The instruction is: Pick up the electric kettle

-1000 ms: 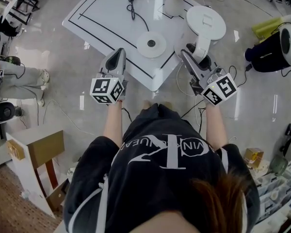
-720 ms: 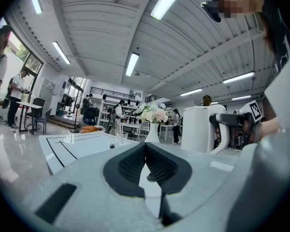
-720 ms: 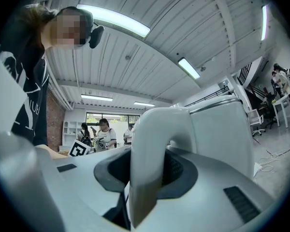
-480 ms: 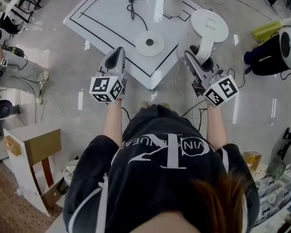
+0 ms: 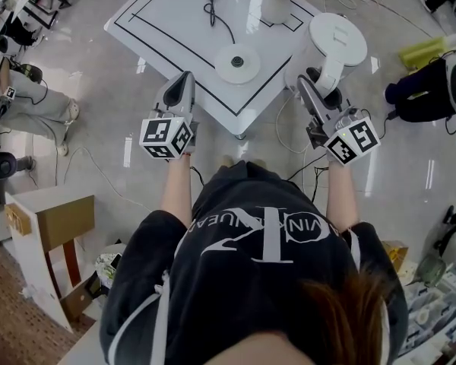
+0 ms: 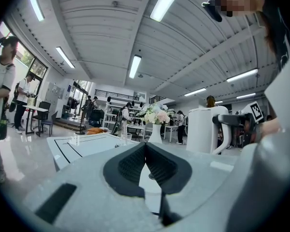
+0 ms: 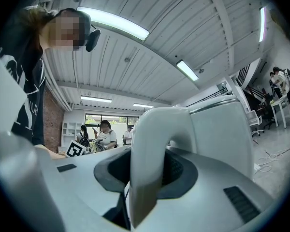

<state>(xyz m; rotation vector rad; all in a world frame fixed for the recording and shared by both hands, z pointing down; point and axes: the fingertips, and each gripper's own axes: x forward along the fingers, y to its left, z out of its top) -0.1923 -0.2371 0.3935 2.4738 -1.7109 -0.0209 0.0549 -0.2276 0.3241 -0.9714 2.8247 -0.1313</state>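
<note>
The white electric kettle (image 5: 337,40) hangs just off the right corner of the white table (image 5: 159,21), clear of its round base (image 5: 238,63). My right gripper (image 5: 316,91) is shut on the kettle's curved handle (image 5: 330,73). In the right gripper view the handle (image 7: 152,149) fills the gap between the dark pads, with the kettle body (image 7: 222,134) behind it. My left gripper (image 5: 185,84) hovers at the table's near edge, left of the base, jaws shut and holding nothing. The left gripper view shows its tips (image 6: 145,146) meeting, and the kettle (image 6: 206,129) at the right.
A black cord (image 5: 216,14) and a vase of flowers (image 5: 273,2) are on the table's far side. A black-and-white machine (image 5: 433,82) and cables lie on the floor at the right. A wooden cabinet (image 5: 53,234) stands lower left, with a person (image 5: 23,97) beyond it.
The right gripper has carried the kettle slightly to the right, farther from the base. The left gripper has stayed put.
</note>
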